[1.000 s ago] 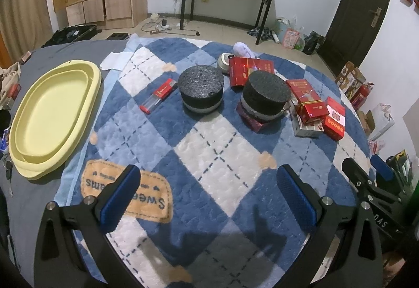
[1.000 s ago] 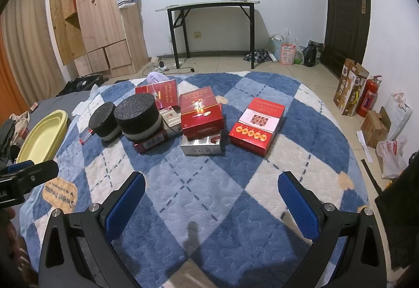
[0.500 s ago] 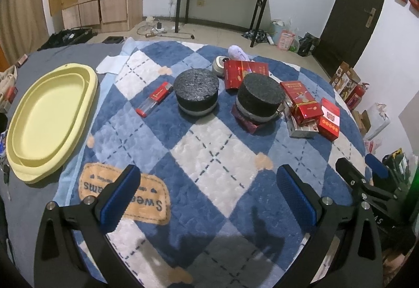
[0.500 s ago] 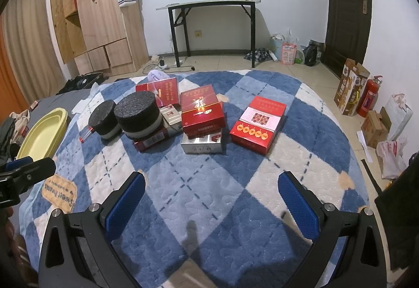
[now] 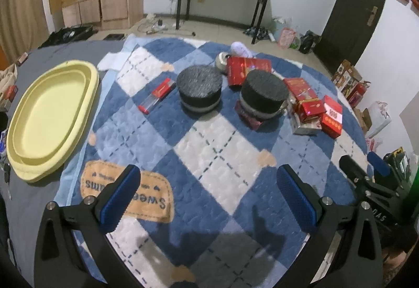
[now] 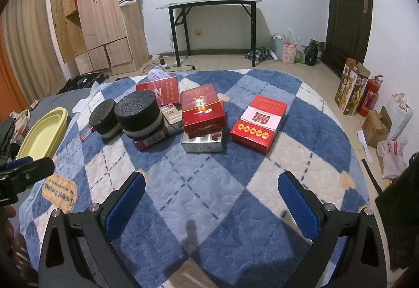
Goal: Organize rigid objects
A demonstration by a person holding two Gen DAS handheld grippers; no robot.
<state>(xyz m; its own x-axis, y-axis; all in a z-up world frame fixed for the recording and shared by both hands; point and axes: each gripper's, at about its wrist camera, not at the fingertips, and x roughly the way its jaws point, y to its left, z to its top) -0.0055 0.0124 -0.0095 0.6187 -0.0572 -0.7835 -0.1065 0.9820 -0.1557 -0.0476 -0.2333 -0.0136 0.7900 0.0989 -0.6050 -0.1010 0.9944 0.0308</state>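
Both grippers hang above the blue-and-white checked blanket (image 6: pixel 209 178) with nothing between their pads. Left gripper (image 5: pixel 208 195): jaws spread wide, over the near part of the blanket beside the tan "Sweet Dreams" patch (image 5: pixel 125 192). Right gripper (image 6: pixel 212 199): jaws equally wide, over bare blanket well short of the boxes; its tip also shows at the right edge of the left wrist view.

Ahead of the left gripper, two black foam-topped round pucks stand upright. The left puck (image 5: pixel 199 91) sits directly on the blanket; the right puck (image 5: pixel 264 94) rests on a dark red box (image 5: pixel 247 119). A slim red-and-clear case (image 5: pixel 157 95) lies left of the left puck, its long axis running diagonally from near-left to far-right. To the far left a pale yellow oval tray (image 5: pixel 49 115) lies with its long axis pointing away from the camera.

Ahead of the right gripper, a red box (image 6: pixel 203 109) is stacked on a silver box (image 6: pixel 201 144). Beside them, apart to the right, a flat red carton (image 6: pixel 259 123) lies with its long axis running from near to far, slightly tilted.
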